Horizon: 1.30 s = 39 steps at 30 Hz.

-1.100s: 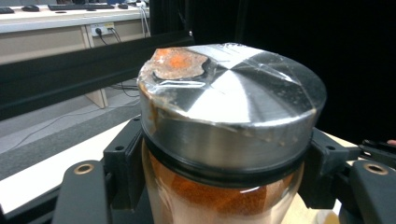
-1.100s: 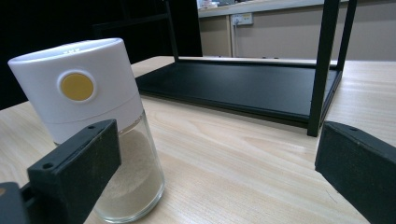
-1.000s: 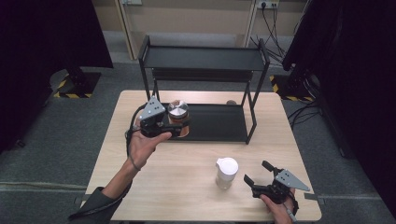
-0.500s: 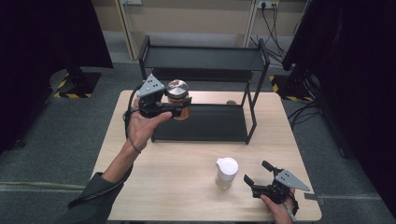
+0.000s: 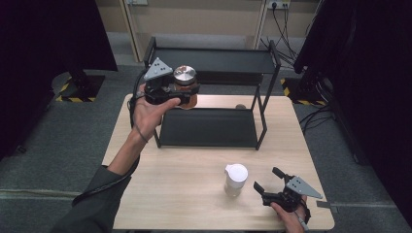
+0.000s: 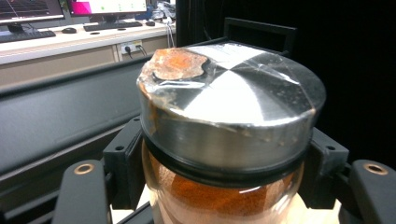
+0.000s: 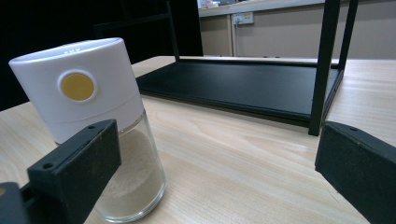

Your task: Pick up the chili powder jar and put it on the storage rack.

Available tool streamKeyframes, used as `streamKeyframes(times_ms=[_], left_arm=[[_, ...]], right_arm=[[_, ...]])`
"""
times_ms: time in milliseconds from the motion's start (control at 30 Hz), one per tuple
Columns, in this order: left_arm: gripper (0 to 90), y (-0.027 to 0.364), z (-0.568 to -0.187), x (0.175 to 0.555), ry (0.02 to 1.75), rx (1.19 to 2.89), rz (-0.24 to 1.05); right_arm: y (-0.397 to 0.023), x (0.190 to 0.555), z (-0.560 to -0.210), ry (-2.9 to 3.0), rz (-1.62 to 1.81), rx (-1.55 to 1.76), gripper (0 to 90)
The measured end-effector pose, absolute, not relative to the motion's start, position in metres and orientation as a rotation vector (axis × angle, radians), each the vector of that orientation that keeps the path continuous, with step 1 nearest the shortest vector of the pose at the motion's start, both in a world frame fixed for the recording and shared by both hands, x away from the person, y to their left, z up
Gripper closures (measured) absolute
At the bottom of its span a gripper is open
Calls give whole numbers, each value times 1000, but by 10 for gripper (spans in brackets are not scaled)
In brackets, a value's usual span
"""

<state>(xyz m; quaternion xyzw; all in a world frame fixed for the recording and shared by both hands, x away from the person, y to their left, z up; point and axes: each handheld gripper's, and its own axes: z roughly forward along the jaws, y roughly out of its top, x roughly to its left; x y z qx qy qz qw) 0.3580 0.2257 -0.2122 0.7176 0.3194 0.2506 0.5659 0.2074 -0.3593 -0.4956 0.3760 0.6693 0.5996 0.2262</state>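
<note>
- High view: left gripper (image 5: 187, 93) raised off the desk (image 5: 194, 189) since a second ago, now level with the top tier of the black shelf rack (image 5: 214, 60), fingers clamped on the spice jar (image 5: 185, 85) with the metal lid. Carried up from beside the lower tier; likely headed for the top shelf. Right gripper (image 5: 270, 187) unmoved near the desk's front edge, fingers spread, just beside the white-capped shaker (image 5: 235, 178).
- Left gripper view: jar (image 6: 229, 140) pinched between the two fingers (image 6: 119, 163) just below its lid, orange powder inside, a rusty patch under tape on top. Rack behind, though whether the jar is clear of the top shelf's edge is hard to judge.
- Right gripper view: fingers (image 7: 79, 163) wide apart, gripping nothing; shaker (image 7: 98, 121) upright on the desk, just at the left one, contact uncertain.
</note>
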Motion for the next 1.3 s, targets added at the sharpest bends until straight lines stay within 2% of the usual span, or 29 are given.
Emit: streamKeyframes(times_ms=[733, 1133, 1300], left_arm=[[302, 202, -173, 380, 819, 1664, 629], [302, 195, -166, 400, 852, 1635, 687], [302, 193, -166, 405, 923, 1598, 679]], right_arm=[[-361, 208, -496, 1843, 1663, 1037, 6], [-362, 208, -496, 1843, 1671, 1039, 6], [-362, 208, -496, 1843, 1673, 1038, 6]])
